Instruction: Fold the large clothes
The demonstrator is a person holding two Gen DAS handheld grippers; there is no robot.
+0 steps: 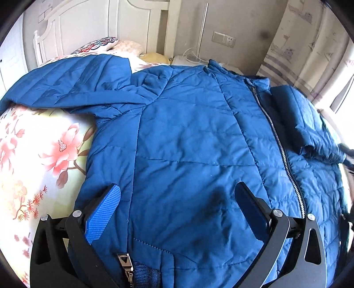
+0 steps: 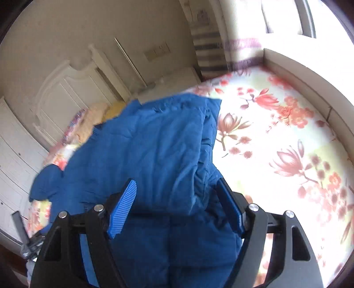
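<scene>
A blue quilted jacket (image 1: 188, 133) lies front up on a floral bedsheet (image 1: 39, 155), its zip (image 1: 285, 155) running down the right. Its left sleeve (image 1: 66, 86) stretches out to the left; its right sleeve (image 1: 309, 124) is folded over the body. My left gripper (image 1: 177, 199) is open just above the jacket's lower hem, with fabric between the fingers. In the right wrist view the jacket (image 2: 154, 144) bulges between my right gripper's (image 2: 177, 190) open fingers, which straddle a raised fold of it without closing.
Pillows (image 1: 106, 43) and a white headboard (image 1: 88, 20) stand at the head of the bed. A wall socket (image 1: 223, 38) and a curtain (image 1: 305, 44) are behind. The floral sheet (image 2: 287, 144) extends right toward a window ledge (image 2: 309, 75). White wardrobe doors (image 2: 13, 155) stand to the left.
</scene>
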